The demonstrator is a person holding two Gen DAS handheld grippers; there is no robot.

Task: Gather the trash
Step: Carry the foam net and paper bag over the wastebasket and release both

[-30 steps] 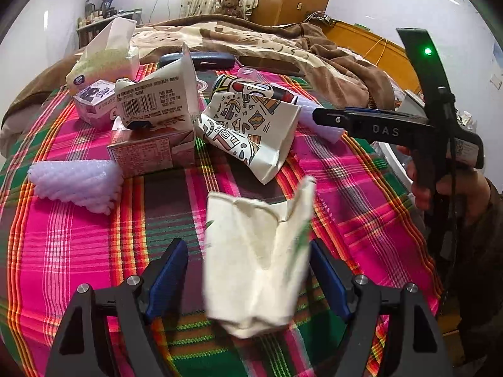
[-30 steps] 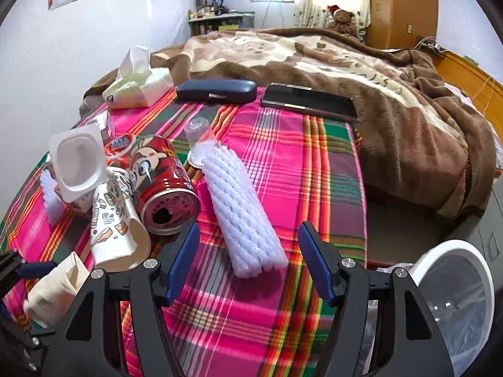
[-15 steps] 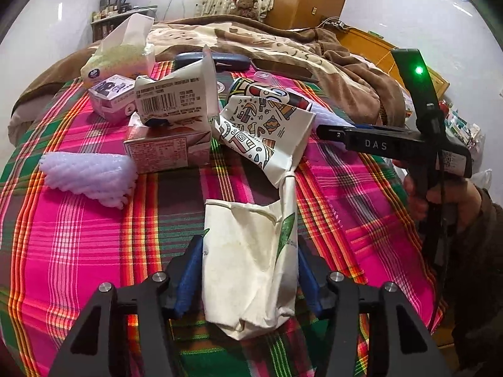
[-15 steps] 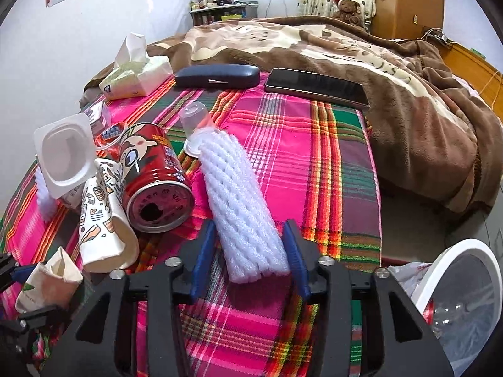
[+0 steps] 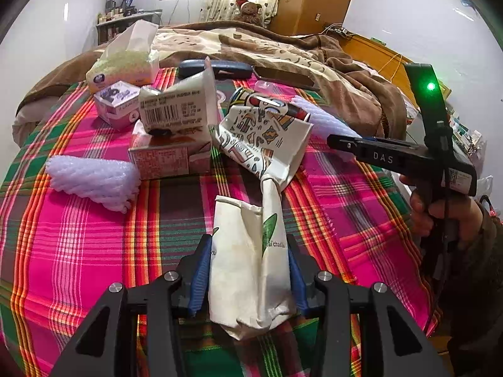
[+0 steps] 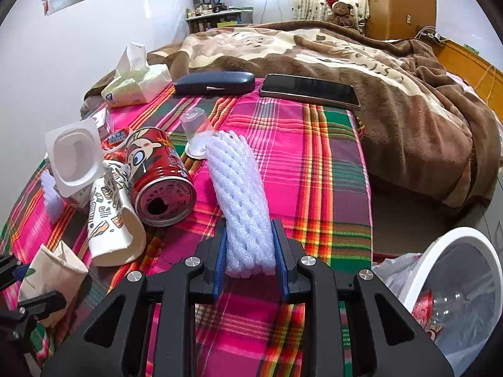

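Crumpled paper cup (image 5: 251, 267) is clamped in left gripper (image 5: 248, 275) jaws, near edge of the bed. Foam net sleeve (image 6: 242, 201) is pinched at its near end by right gripper (image 6: 250, 259) jaws. Both are best lifted straight up, then carried to the white bin (image 6: 452, 286) at near right. Foam is soft; slip is likely. Red can (image 6: 160, 176) and patterned cup (image 6: 113, 220) lie just left of the sleeve and could be dragged.

Creased paper cup (image 5: 248, 270); white foam net (image 6: 242, 201); glossy metal can (image 6: 157, 172).
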